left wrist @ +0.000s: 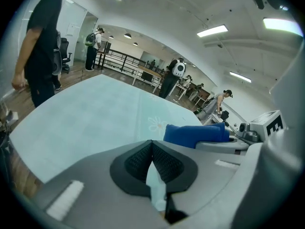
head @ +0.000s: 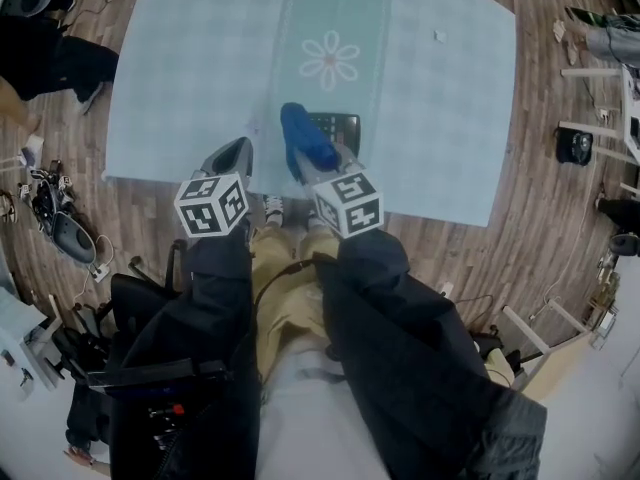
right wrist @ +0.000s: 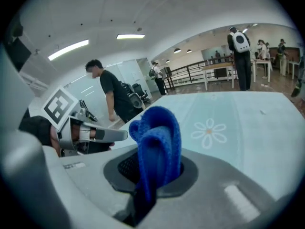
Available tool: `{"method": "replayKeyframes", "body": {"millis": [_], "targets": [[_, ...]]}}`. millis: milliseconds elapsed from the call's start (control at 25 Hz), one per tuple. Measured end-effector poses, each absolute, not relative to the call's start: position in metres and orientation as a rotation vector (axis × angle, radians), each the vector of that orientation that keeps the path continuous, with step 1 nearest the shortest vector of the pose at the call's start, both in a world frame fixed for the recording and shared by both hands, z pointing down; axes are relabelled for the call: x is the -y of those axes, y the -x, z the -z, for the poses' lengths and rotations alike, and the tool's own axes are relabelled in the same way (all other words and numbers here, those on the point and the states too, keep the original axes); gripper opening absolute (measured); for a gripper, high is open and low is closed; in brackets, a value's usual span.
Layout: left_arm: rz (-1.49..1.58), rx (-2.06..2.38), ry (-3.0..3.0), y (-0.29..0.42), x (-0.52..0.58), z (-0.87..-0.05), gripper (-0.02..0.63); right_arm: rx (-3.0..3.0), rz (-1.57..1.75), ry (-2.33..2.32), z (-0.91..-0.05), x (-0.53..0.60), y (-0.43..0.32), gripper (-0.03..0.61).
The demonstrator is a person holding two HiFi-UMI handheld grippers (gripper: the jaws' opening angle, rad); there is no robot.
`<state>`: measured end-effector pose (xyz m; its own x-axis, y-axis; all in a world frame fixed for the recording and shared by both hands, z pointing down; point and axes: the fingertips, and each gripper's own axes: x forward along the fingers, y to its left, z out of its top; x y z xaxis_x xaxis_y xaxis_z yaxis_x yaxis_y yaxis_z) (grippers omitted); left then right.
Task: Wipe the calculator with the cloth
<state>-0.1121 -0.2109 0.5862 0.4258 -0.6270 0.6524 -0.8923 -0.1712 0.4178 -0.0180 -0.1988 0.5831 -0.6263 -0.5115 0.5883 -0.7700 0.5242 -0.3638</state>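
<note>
1. My right gripper (right wrist: 156, 170) pinches a folded blue cloth (right wrist: 157, 130), which stands up out of the jaws.
2. My left gripper (left wrist: 152, 146) has its jaws pressed together at the tips, with nothing between them. It is over the table's near edge, just beside the right one.
3. The dark calculator (head: 338, 126) lies on the pale blue tablecloth (head: 190, 68), near that edge and half hidden behind the cloth. I cannot tell if they touch.

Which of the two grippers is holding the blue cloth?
The right gripper, shut on the folded blue cloth; the left gripper is shut and empty.
</note>
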Motion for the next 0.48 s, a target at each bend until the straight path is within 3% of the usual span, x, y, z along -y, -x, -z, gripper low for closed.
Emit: {"method": "replayKeyframes", "body": {"millis": [480], "targets": [[-0.267,1.296,-2.162,0.052,0.248,-0.473,-0.002,2.500,-0.639,-1.417,-0.440,0.223,-0.047,0.048]]}}
